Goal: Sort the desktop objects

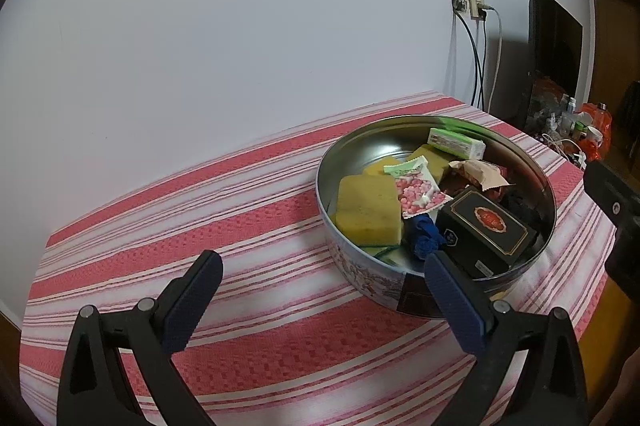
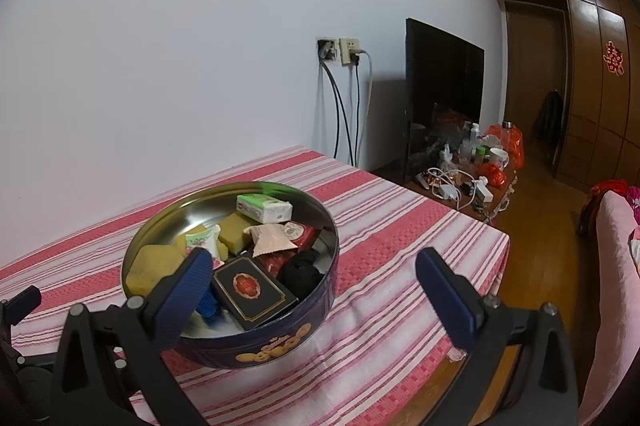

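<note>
A round metal cookie tin (image 1: 360, 142) (image 2: 256, 346) stands on the striped tablecloth. It holds yellow sponges (image 1: 366, 212) (image 2: 154, 266), a pink candy bag (image 1: 418, 192), a green-white tissue pack (image 1: 456, 143) (image 2: 264, 207), a black box with a red emblem (image 1: 486, 230) (image 2: 252, 288), a blue cloth (image 1: 424, 236), a beige wrapper (image 2: 272, 240) and a black cloth (image 2: 302, 268). My left gripper (image 1: 324, 266) is open and empty, above the cloth at the tin's near left. My right gripper (image 2: 314, 266) is open and empty, its left finger over the tin's near rim.
The red-and-white tablecloth (image 1: 200, 226) (image 2: 400, 246) covers the table against a white wall. Cables hang from a wall socket (image 2: 344, 52). A dark TV (image 2: 444, 94) and a cluttered low cabinet (image 2: 468, 182) stand beyond the table's right edge. A pink sofa (image 2: 612, 286) is at far right.
</note>
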The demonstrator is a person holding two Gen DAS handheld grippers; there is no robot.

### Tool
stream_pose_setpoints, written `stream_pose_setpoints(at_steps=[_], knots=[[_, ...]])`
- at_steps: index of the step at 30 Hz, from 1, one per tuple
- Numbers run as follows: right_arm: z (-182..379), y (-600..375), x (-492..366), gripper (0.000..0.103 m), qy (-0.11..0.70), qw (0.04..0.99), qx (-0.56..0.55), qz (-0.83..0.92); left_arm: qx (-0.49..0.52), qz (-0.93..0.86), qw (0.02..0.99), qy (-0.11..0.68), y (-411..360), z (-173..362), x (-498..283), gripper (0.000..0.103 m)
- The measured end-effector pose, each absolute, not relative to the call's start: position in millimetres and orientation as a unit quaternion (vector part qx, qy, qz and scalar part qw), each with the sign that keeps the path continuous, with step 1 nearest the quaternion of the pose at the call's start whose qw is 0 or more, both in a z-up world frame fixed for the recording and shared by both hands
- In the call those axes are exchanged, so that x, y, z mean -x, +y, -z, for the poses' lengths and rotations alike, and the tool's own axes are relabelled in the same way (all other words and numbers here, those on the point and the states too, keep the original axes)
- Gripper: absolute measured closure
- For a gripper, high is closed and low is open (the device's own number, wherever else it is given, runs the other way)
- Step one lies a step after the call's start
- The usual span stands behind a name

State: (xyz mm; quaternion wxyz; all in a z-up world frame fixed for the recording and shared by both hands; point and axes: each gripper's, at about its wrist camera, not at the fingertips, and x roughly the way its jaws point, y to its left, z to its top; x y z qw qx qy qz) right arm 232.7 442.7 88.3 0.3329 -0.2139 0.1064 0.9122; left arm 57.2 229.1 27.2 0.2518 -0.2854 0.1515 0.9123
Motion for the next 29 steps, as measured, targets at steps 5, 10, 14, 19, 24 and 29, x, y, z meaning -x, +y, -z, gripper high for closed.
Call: stream_pose_setpoints(at_steps=[5, 10, 14, 19, 24, 29], knots=[[-88.6, 445.1, -235.3, 0.000, 0.109, 0.334, 0.213, -0.912, 0.284, -0.912, 0.254, 0.155, 233.0, -28.1, -60.4, 0.001], [-88.3, 449.8, -238.7, 0.000, 0.115, 0.337, 0.211, -0.910, 0.279, -0.913, 0.255, 0.158, 236.5, -29.9, -62.0, 0.001], [-87.4, 454.4, -240.7, 0.000, 0.120, 0.338, 0.211, -0.909, 0.279, -0.913, 0.255, 0.152, 238.3, -30.5, -61.4, 0.001], [-87.1, 458.2, -243.1, 0.000, 0.123, 0.340, 0.210, -0.908, 0.275, -0.916, 0.249, 0.153, 241.1, -30.2, -60.5, 0.001], [-86.6, 460.0, -242.3, 0.000, 0.125, 0.340, 0.211, -0.908, 0.280, -0.914, 0.249, 0.155, 243.3, -29.0, -60.3, 0.001], [-86.2, 459.5, -241.8, 0.000, 0.123, 0.340, 0.211, -0.908, 0.282, -0.913, 0.251, 0.156, 243.4, -29.4, -59.6, 0.001]])
